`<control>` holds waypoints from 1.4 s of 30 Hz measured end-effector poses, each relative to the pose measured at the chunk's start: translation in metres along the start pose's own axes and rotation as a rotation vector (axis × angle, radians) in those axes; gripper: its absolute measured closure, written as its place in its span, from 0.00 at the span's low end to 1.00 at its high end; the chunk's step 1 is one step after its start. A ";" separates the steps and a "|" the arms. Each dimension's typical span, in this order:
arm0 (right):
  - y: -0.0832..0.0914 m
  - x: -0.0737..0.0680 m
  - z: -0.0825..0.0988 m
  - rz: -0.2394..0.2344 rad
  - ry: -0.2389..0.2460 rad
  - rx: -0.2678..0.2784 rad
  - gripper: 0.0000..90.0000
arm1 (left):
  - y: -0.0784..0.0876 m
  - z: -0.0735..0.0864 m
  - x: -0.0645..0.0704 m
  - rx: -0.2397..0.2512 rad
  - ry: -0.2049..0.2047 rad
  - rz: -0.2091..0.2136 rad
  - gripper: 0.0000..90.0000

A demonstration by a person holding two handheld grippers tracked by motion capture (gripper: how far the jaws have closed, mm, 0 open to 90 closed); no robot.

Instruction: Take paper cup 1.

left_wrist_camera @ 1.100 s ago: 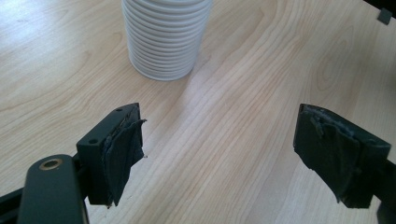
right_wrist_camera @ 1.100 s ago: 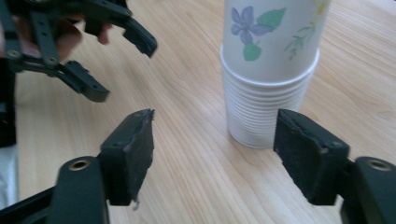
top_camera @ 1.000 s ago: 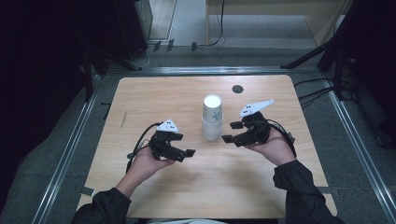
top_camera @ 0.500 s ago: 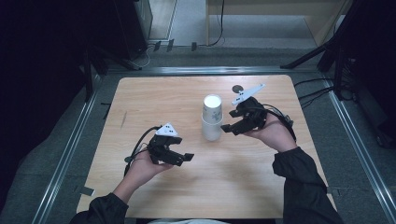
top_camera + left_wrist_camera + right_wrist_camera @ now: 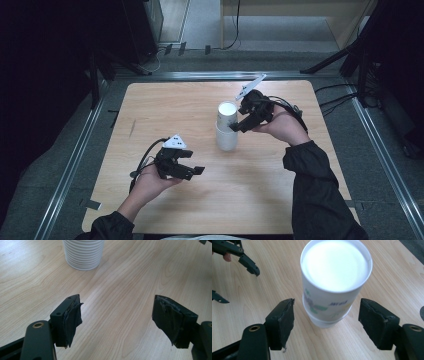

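Your right gripper rose beside the cups at mid-table, jaws just opening, now flanking the top cup without pressing (nothing held). Your left gripper, jaws just narrowed but apart and empty, waited nearby; unstacking looked next.

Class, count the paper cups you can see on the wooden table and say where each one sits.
2: an upper cup nested in a ribbed lower cup, stacked mid-table. More may be hidden inside the stack.
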State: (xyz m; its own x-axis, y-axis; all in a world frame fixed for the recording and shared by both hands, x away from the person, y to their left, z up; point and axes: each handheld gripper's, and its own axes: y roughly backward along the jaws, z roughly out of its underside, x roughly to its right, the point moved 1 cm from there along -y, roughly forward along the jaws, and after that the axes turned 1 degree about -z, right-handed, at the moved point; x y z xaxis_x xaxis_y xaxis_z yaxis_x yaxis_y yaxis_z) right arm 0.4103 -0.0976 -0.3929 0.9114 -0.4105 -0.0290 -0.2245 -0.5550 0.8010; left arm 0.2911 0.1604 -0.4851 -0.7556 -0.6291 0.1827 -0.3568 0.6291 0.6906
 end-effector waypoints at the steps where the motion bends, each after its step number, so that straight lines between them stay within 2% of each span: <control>1: 0.000 0.000 0.000 0.000 0.000 0.000 0.32 | 0.000 0.000 0.000 0.000 0.000 0.000 0.26; 8: -0.012 0.007 -0.013 -0.006 0.016 -0.041 0.28 | -0.003 0.000 0.001 -0.015 -0.006 0.013 0.26; 14: -0.019 0.009 -0.018 0.002 0.013 -0.043 0.27 | -0.005 0.000 0.002 -0.024 -0.014 0.014 0.26; 19: -0.023 0.008 -0.022 0.002 -0.011 -0.028 0.25 | -0.004 0.001 0.001 -0.027 -0.018 0.010 0.26; 25: -0.021 0.006 -0.025 -0.003 -0.008 -0.015 0.34 | -0.004 0.002 0.001 -0.028 -0.027 0.009 0.26; 35: -0.019 0.005 -0.026 0.004 -0.010 -0.005 0.36 | -0.006 0.002 0.002 -0.043 -0.031 0.012 0.26; 42: -0.007 0.004 -0.029 0.010 -0.009 0.028 0.36 | -0.008 0.002 0.003 -0.047 -0.042 0.017 0.26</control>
State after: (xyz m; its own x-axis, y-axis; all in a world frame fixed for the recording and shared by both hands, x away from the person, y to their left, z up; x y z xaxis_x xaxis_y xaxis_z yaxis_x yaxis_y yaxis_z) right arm 0.4254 -0.0746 -0.3812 0.9059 -0.4226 -0.0260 -0.2438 -0.5710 0.7839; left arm 0.2906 0.1541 -0.4919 -0.7837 -0.5986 0.1657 -0.3187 0.6166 0.7199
